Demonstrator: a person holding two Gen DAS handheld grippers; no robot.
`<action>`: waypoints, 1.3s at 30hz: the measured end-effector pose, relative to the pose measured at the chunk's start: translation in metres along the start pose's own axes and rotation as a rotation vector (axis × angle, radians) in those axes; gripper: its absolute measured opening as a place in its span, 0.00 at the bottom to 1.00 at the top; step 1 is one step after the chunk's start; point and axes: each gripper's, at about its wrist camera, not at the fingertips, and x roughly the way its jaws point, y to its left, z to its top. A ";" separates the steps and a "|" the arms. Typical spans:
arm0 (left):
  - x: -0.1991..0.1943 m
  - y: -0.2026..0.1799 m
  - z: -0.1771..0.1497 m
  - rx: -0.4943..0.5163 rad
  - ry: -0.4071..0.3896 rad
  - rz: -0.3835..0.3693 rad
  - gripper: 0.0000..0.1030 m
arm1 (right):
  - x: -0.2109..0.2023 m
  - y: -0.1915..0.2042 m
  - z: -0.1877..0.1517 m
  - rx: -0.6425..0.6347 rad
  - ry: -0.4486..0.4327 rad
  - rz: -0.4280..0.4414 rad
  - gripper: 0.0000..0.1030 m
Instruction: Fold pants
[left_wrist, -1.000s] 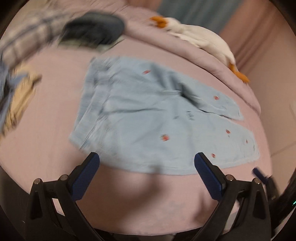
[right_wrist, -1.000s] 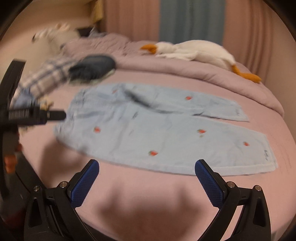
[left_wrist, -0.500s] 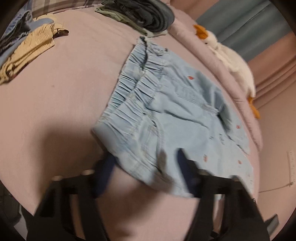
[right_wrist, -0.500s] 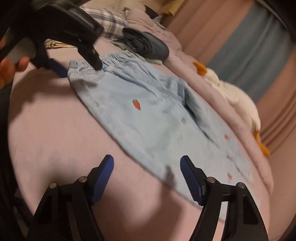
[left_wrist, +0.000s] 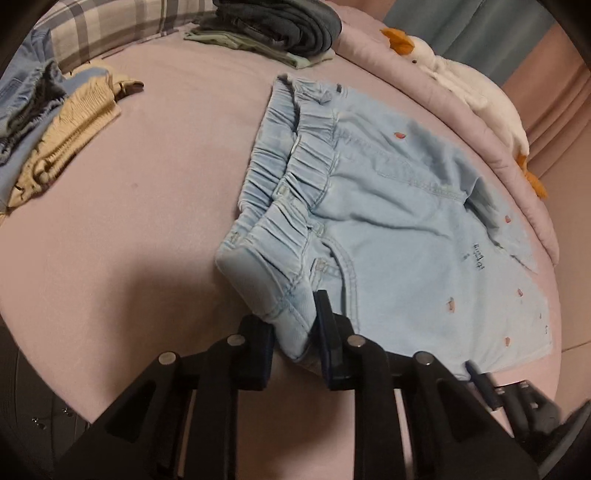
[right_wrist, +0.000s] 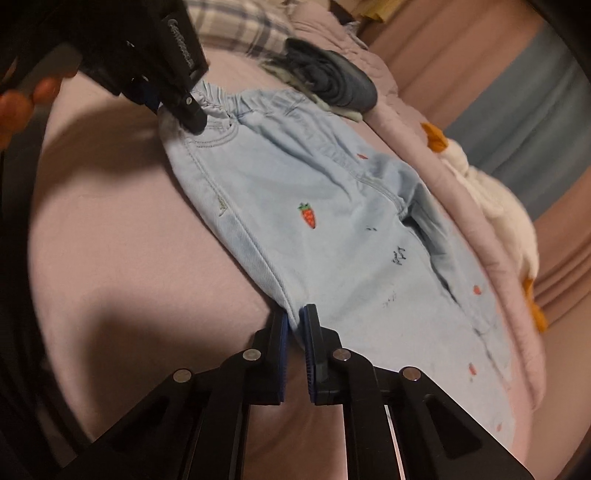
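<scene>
1. Two grippers engaged on pants (left_wrist: 399, 229), which lie flat on pink bed (left_wrist: 155, 192).
2. L gripper (left_wrist: 295, 332): jaws just closed, clamped on waistband corner.
3. R gripper (right_wrist: 294, 332): jaws just closed, pinching side-seam edge of near leg.
4. Ref: folded clothes stack (left_wrist: 280, 26) beyond waistband; plush goose (right_wrist: 495, 206) at far edge.

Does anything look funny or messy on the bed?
Nothing looks broken or spilled. The light blue pants lie mostly flat, but the far leg is rumpled near the crotch, and both grippers pinch the near edge. The tan clothes at the left lie in a loose heap, not folded like the dark pile.
</scene>
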 end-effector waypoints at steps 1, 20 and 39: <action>-0.003 -0.001 0.001 0.010 -0.001 0.000 0.23 | -0.001 0.002 0.001 -0.006 -0.009 -0.022 0.10; 0.023 -0.060 -0.024 0.472 0.033 0.058 0.42 | 0.020 -0.121 -0.072 0.532 0.191 0.093 0.17; 0.023 -0.070 0.126 0.577 -0.087 -0.033 0.67 | 0.067 -0.274 -0.013 0.602 0.154 0.182 0.50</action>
